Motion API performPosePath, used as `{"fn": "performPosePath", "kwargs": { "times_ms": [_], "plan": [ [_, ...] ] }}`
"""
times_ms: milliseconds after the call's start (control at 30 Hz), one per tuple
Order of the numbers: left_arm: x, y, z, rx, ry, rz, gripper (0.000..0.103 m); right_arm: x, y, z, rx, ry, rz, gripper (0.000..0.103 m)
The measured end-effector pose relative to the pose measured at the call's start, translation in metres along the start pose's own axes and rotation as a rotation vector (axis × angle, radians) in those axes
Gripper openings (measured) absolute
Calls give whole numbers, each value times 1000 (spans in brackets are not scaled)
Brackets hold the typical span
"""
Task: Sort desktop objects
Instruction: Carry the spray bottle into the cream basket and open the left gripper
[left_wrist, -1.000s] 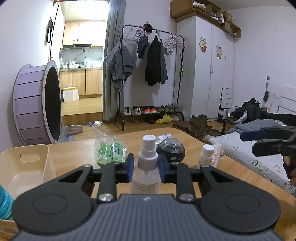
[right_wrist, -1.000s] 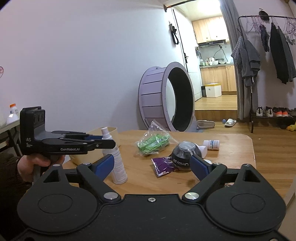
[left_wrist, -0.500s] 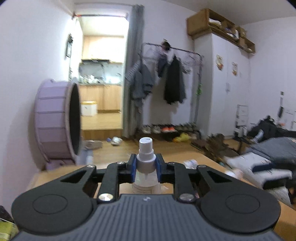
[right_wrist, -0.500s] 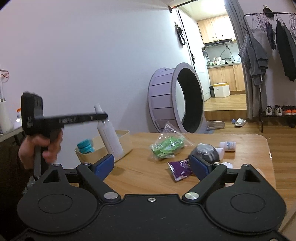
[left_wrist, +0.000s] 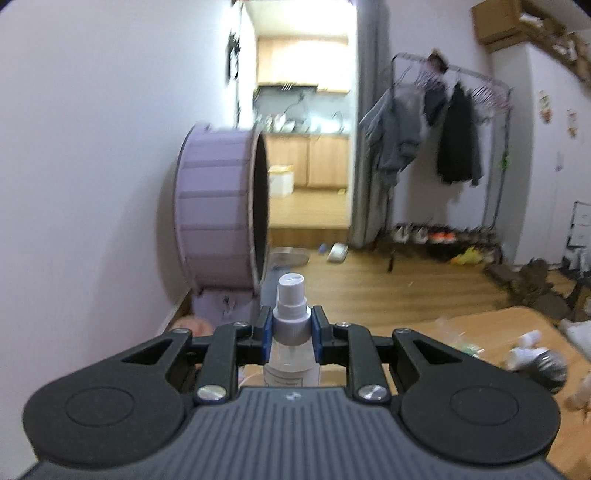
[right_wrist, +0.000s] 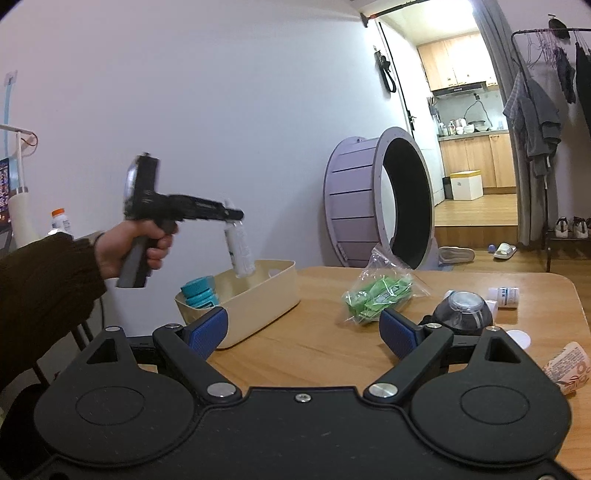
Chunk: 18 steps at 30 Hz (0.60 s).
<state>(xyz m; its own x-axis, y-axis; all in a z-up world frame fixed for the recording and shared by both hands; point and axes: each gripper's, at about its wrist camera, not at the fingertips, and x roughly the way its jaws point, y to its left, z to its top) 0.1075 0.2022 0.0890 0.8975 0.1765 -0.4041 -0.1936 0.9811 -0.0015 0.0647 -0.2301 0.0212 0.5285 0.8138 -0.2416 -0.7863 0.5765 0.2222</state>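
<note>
My left gripper (left_wrist: 291, 328) is shut on the neck of a white spray bottle (left_wrist: 291, 354). In the right wrist view that left gripper (right_wrist: 232, 216) holds the spray bottle (right_wrist: 240, 247) tilted over the far end of the cream bin (right_wrist: 266, 295), bottle bottom just inside the rim. A teal-capped container (right_wrist: 199, 291) stands in the bin's near end. My right gripper (right_wrist: 303, 332) hangs open over the wooden table (right_wrist: 325, 347), with nothing between its blue pads.
On the table lie a bag of green items (right_wrist: 380, 295), a dark dome-topped ball (right_wrist: 461, 312), a small white pill bottle (right_wrist: 504, 293), a white lid (right_wrist: 519, 338) and a pink printed tube (right_wrist: 569, 365). A purple wheel (right_wrist: 376, 199) stands behind the table.
The left gripper lifted the spray bottle off the table and carried it left, over the cream bin. The right gripper stayed open and drifted slightly.
</note>
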Motion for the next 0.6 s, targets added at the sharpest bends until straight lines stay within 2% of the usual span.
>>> {"fn": "performPosePath", "kwargs": {
  "times_ms": [333, 433, 600],
  "plan": [
    [38, 10, -10, 16, 89, 44, 21, 5, -1, -1, -4, 21, -15, 89],
    [34, 16, -13, 8, 90, 51, 26, 7, 0, -1, -10, 26, -13, 89],
    [6, 17, -17, -20, 64, 58, 40, 10, 0, 0, -10, 23, -8, 89]
  ]
}}
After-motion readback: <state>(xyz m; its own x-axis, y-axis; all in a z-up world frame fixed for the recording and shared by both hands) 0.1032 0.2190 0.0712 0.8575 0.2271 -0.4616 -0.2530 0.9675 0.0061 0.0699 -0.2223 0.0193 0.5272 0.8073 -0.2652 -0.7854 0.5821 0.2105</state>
